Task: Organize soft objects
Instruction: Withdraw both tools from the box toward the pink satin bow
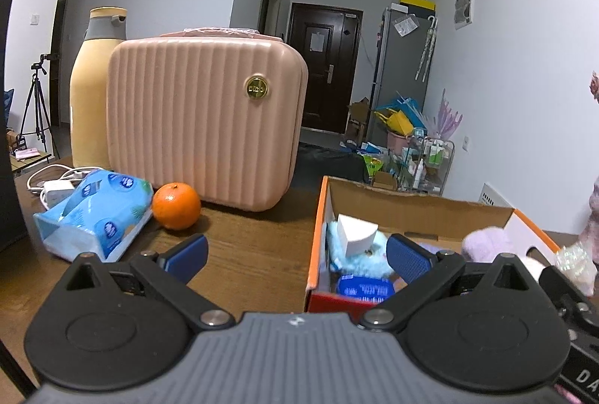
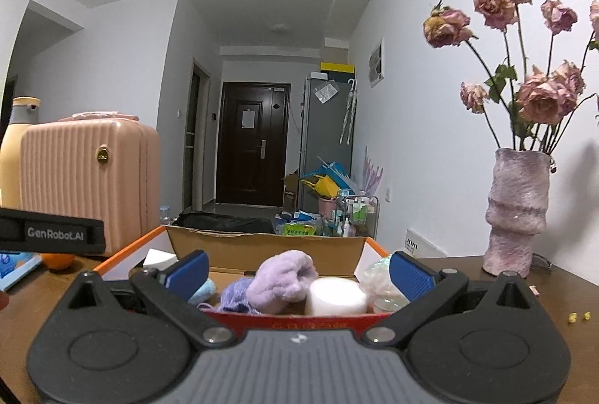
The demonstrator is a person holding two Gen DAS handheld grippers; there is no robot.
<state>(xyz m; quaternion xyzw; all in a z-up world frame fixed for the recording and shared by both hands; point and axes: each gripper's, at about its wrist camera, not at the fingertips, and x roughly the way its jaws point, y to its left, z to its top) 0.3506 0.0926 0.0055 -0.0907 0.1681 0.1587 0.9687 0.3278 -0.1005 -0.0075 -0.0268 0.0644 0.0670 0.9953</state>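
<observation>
Here, soft things: a lilac plush piece (image 2: pixel 281 279), a ball of purple yarn (image 2: pixel 234 297), a white foam round (image 2: pixel 337 296) and a crinkly iridescent wad (image 2: pixel 380 282) are lying together inside the cardboard box (image 2: pixel 262 250), at its near end.
Box, left side: a fluffy light-blue plush (image 1: pixel 359 260), a white wedge-shaped sponge (image 1: pixel 355 235) leaning on it and a blue packet (image 1: pixel 365 288) are sitting against the orange wall (image 1: pixel 318 235).
Box position: it is standing open on the brown counter (image 1: pixel 254 247), just in front of both claws.
Right claw (image 2: pixel 297 271): it is hovering at the box's near rim, its blue pads (image 2: pixel 411 275) spread wide and pinching nothing.
Left claw (image 1: pixel 295 254): it is hanging over the counter and the box's left wall, fingers spread, empty.
Counter, left: a blue tissue pack (image 1: pixel 93 217) is lying tilted, touching an orange (image 1: pixel 176 205); white cables and a charger (image 1: pixel 56 189) are lying behind the pack.
Further back: a ribbed pink case (image 1: pixel 206 123) is standing upright, with a cream bottle (image 1: pixel 93 86) just behind it.
Counter, right: a lilac vase (image 2: pixel 516 209) holding dried pink roses (image 2: pixel 524 48) is standing near the wall, well apart from the box.
</observation>
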